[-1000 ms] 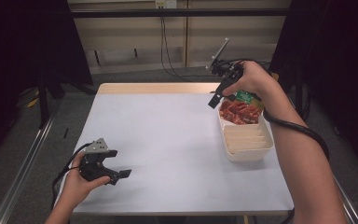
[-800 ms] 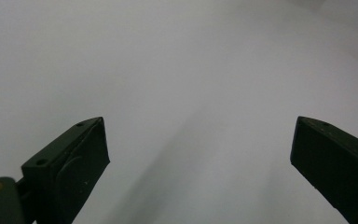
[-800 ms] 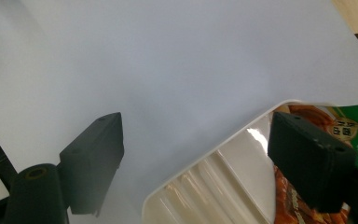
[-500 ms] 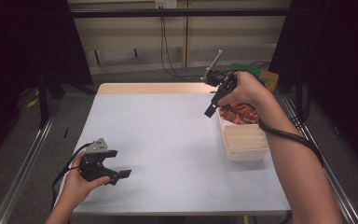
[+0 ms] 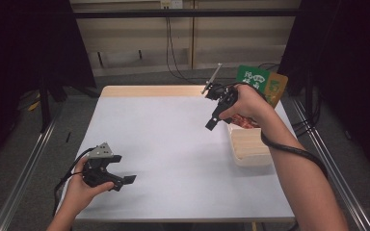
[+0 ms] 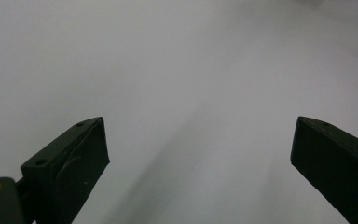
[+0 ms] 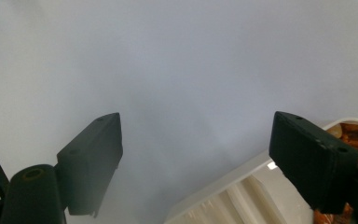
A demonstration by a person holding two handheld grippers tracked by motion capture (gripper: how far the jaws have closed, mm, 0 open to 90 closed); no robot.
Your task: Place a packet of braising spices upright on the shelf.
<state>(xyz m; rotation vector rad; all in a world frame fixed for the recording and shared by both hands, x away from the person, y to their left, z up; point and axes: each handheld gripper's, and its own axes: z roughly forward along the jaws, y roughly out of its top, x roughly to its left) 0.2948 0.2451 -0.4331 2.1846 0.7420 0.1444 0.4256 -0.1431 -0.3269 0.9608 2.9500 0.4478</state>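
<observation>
Tray [image 5: 250, 147], white, at worktop [image 5: 173, 144] right edge, holding red food at its far end. Right gripper [image 5: 213, 120] above tray's left rim, jaws wide, empty. Left gripper [image 5: 120, 180] well apart from tray, jaws wide, empty.

One white table [image 5: 173, 144] stands in the high view. On it sits one white tray [image 5: 248, 149] with two compartments: one holds reddish food [image 5: 243, 121], the other pale strips whose number cannot be told. Behind the tray stand two packets, one green [image 5: 252, 78] and one orange [image 5: 275, 87], touching each other. Two grippers are in view, the left gripper [image 5: 125, 181] and the right gripper [image 5: 211, 124], one in each of two hands [image 5: 79, 187], each with two black jaws set apart. Two metal rails [image 5: 21, 178] flank the table, one on each side.
</observation>
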